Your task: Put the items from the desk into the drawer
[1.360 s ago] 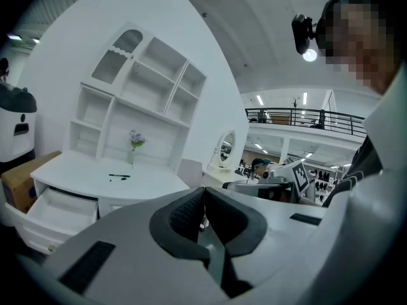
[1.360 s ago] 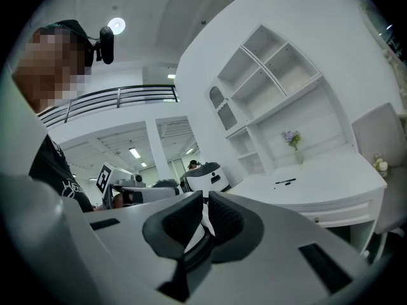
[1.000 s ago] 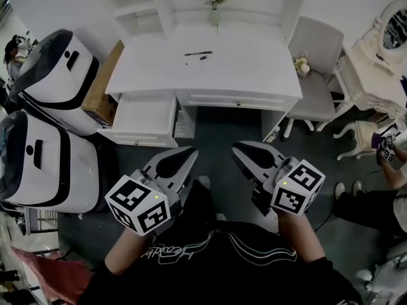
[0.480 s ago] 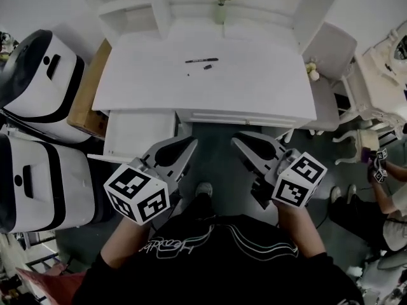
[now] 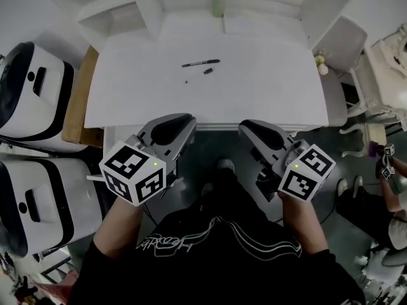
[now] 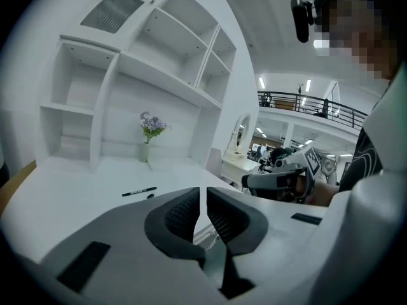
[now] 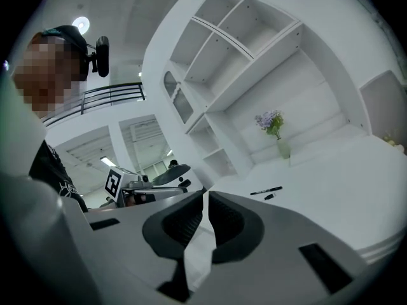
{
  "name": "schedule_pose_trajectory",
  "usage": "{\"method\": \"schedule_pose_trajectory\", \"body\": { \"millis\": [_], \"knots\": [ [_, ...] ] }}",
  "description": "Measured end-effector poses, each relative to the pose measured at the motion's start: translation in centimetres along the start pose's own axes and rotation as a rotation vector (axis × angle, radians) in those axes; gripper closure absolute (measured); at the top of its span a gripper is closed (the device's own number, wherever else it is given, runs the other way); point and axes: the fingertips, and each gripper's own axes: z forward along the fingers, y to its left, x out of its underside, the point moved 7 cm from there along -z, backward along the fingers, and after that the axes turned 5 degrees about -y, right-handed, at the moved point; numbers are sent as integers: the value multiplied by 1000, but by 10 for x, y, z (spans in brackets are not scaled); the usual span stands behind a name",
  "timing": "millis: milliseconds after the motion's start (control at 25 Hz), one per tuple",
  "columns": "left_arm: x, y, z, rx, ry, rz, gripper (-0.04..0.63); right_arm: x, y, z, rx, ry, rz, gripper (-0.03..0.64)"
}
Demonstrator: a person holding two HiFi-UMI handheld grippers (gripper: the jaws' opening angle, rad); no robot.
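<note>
Desk (image 5: 267,97) smooth, matt white; left gripper (image 5: 184,121) matt grey plastic.

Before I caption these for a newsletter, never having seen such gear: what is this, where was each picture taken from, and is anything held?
No robot here: a person holds a two-jaw gripper in each hand, each carrying a cube of square markers. The top-down picture comes from a camera on the person's head; the left gripper and right gripper show low in it. The other two come from cameras riding on each gripper, looking along its jaws. On the white desk lie a black pen and a small dark piece, likely its cap; a vase of flowers stands at the back. Both grippers are shut and hold nothing.
</note>
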Motion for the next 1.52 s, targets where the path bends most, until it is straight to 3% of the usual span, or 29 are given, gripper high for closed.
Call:
{"method": "schedule_pose_trajectory", "body": {
  "millis": [120,400,560,1080,1320,1520],
  "knots": [
    [-1,20,30,-3,23,19,567,-3,-30,9,8,-15,29,560],
    [-13,64,105,3,119,62,432,-35,-99,35,15,21,61,560],
    [-13,96,141,-12,171,50,397,-52,-133,48,28,49,74,560],
    [52,188,222,-73,474,187,416,-57,-206,82,88,95,123,560],
    [67,202,236,-61,559,224,439,-53,-222,88,100,112,146,560],
    [76,206,238,-56,615,266,496,-52,-226,93,103,113,151,560]
  ]
}}
